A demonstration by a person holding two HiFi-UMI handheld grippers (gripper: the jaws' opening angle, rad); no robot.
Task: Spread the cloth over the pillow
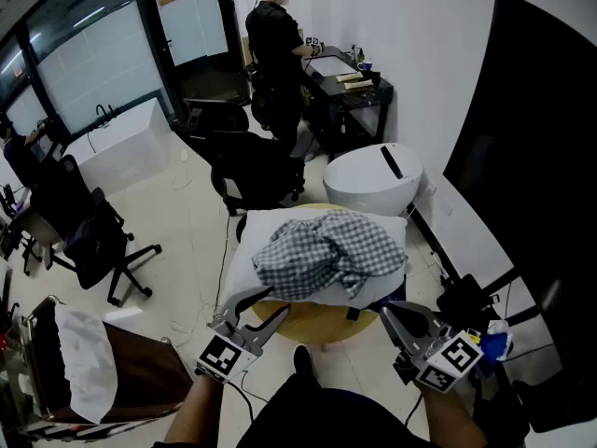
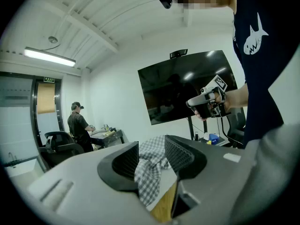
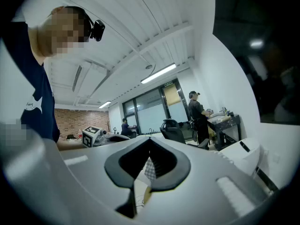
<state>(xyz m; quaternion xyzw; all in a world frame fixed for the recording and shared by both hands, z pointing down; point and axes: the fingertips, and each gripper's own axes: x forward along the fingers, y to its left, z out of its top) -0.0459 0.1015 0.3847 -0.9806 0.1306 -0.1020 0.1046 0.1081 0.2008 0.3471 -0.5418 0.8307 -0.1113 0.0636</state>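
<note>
Holding the left gripper [image 1: 258, 308] over the near edge of the round table [image 1: 322, 329], spread wide and empty, aiming at the cloth [image 1: 326, 248] without touching it. Holding the right gripper [image 1: 387, 311] near the near right corner of the pillow [image 1: 244, 250], pressed together on nothing.

Probably risking a shove instead of a grab by arriving with that right claw unopened. Risking a bite of pillowcase along with the fabric by closing too deep into such a soft heap. Risking a slide of the whole pile off the table by tugging sideways, judging by the pillow overhanging the small top on both sides. Likely tightening the bundle rather than opening it by pulling one buried fold instead of a free edge.

Looking at grey moulded claws with dark ribbed pads and black-and-white marker cubes. Sitting below, a yellowish wooden disc of a tabletop. Lying on it, a plump white rectangular cushion, smooth and yielding. Resting on its middle and right, a thin woven check in dark and white, crumpled into deep folds, leaving the left end bare.

Farther off, making out a rounded white stool [image 1: 373, 177], black swivel chairs [image 1: 252, 166], and a person [image 1: 277, 49] working at a dark desk.
</note>
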